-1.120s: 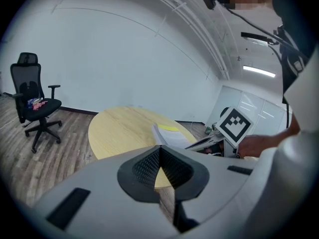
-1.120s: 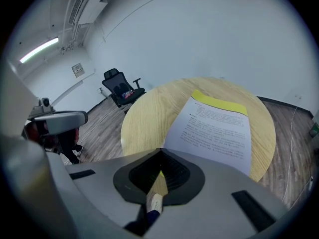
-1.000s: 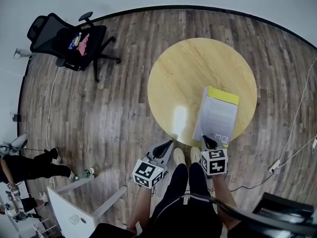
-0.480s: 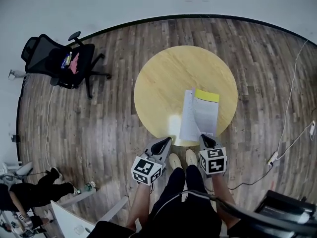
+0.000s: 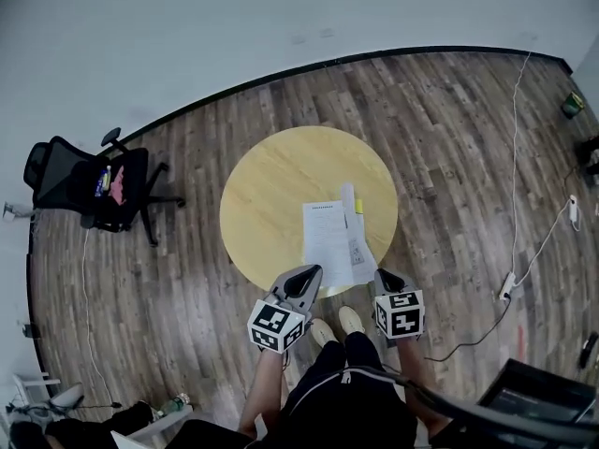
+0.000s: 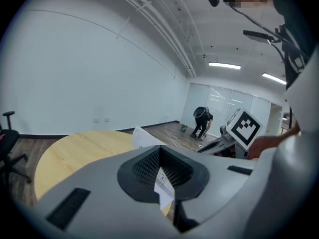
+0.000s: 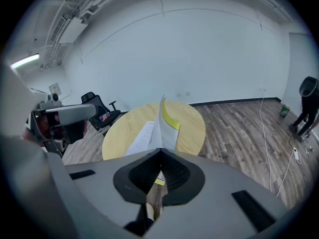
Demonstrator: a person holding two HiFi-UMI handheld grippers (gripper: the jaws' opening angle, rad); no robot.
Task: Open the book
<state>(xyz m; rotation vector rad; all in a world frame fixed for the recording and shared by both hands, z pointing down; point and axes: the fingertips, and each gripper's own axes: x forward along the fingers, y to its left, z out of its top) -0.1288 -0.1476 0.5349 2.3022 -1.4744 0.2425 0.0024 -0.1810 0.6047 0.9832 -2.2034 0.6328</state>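
The book [image 5: 329, 241] lies open near the front edge of the round yellow table [image 5: 271, 195]. A white printed page lies flat on its left side. A leaf with a yellow strip [image 7: 167, 117] stands upright along the middle. My right gripper [image 5: 384, 279] is shut on the lower edge of that upright leaf. At the flat page's near left corner, my left gripper [image 5: 309, 275] has its jaws together, with a strip of printed page [image 6: 163, 182] showing between them.
A black office chair [image 5: 103, 183] stands on the wooden floor to the left. Cables [image 5: 513, 251] trail over the floor at the right. A person in black [image 6: 201, 121] bends down far off. My shoes [image 5: 339, 324] are just below the table's edge.
The closed book has come open: a leaf rose from its left side and a white page now lies flat to the left. The left gripper has come up to that page's corner.
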